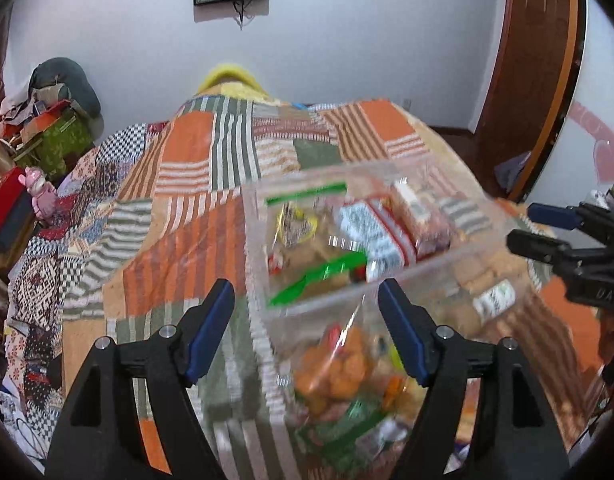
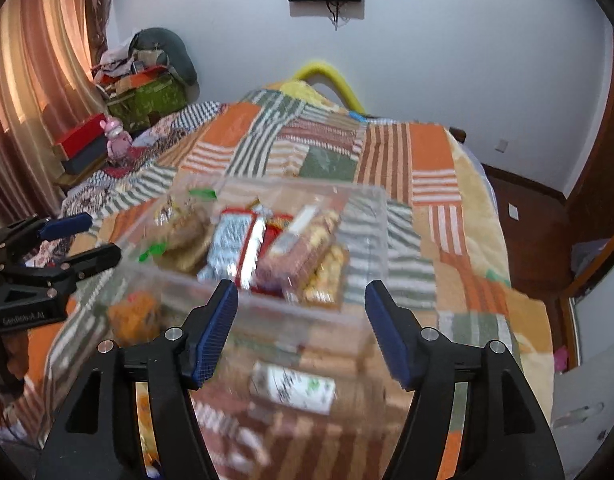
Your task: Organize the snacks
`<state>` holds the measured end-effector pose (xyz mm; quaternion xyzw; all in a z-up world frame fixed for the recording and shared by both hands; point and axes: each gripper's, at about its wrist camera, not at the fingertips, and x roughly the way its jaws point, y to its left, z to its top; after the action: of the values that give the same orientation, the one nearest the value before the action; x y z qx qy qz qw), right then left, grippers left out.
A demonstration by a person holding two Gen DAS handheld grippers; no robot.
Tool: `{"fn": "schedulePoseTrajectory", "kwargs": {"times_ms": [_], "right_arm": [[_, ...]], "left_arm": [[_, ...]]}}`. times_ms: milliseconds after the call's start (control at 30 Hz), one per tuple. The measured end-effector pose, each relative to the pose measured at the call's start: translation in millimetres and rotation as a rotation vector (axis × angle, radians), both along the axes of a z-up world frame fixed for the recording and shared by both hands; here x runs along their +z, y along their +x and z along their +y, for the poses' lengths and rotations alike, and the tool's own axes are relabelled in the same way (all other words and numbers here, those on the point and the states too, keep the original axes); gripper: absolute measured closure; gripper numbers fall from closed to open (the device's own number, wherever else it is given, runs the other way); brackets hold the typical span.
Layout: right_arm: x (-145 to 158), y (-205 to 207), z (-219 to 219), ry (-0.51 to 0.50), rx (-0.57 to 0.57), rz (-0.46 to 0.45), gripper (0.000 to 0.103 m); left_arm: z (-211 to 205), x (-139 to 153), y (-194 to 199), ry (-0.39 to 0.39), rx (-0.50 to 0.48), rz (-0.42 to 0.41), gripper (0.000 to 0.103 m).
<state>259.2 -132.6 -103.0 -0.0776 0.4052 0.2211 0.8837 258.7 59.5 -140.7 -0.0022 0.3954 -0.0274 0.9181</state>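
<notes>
Clear plastic bin (image 2: 359,216) on the quilt (image 2: 435,152) is partly filled; both claws, left gripper (image 1: 307,332) and right gripper (image 2: 301,332), hang released. Next, probably, grasp the near orange snack bag (image 1: 335,364).

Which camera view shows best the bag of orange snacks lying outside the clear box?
The left wrist view: the bag of orange snacks lies close, between its fingers, though blurred. The right wrist view shows only an orange patch behind the clear box wall.
</notes>
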Motion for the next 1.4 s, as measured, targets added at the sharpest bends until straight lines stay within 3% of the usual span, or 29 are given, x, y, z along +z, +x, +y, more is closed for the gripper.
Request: {"fn": "schedulePoseTrajectory", "kwargs": {"times_ms": [167,433,633,767,867,1000,1167,1200,1400], "right_arm": [[-25.0,-3.4,-7.8,-0.022,0.005,0.081,0.033],[-50.2,7.1,-4.2,-0.028,0.010,0.164,0.032],[-60.0,10.2,9.1,-0.021,0.062,0.176,0.016],[-63.6,9.0,12.0,-0.035,0.088,0.188,0.010],[-71.3,4.0,14.7,-0.084,0.121,0.202,0.010],[-79.6,-7.4,16.9,-0.154,0.131,0.182,0.010],[-74.0,-12.7,8.0,-0.122,0.102,0.198,0.029],[-72.8,-15.1,7.2,-0.119,0.105,0.198,0.034],[-64.0,-35.3,2.2,-0.114,0.155,0.217,0.059]], "left_arm": [[2.5,-26.1,-8.3,-0.004,-0.005,0.070,0.025],[2.0,-56.2,-0.6,-0.054,-0.009,0.142,0.018],[-6.3,-66.7,8.8,-0.086,-0.040,0.173,0.011],[-15.4,-80.1,12.6,-0.049,-0.045,0.204,0.011],[-12.1,-82.4,12.9,-0.081,-0.030,0.203,0.012],[-8.8,-80.5,8.3,-0.078,-0.023,0.187,0.024],[-9.5,-73.2,-2.2,-0.065,-0.039,0.162,0.040],[-10.4,-70.3,-5.6,-0.057,-0.044,0.155,0.048],[-10.7,-63.0,-15.2,-0.049,-0.043,0.133,0.048]]}}
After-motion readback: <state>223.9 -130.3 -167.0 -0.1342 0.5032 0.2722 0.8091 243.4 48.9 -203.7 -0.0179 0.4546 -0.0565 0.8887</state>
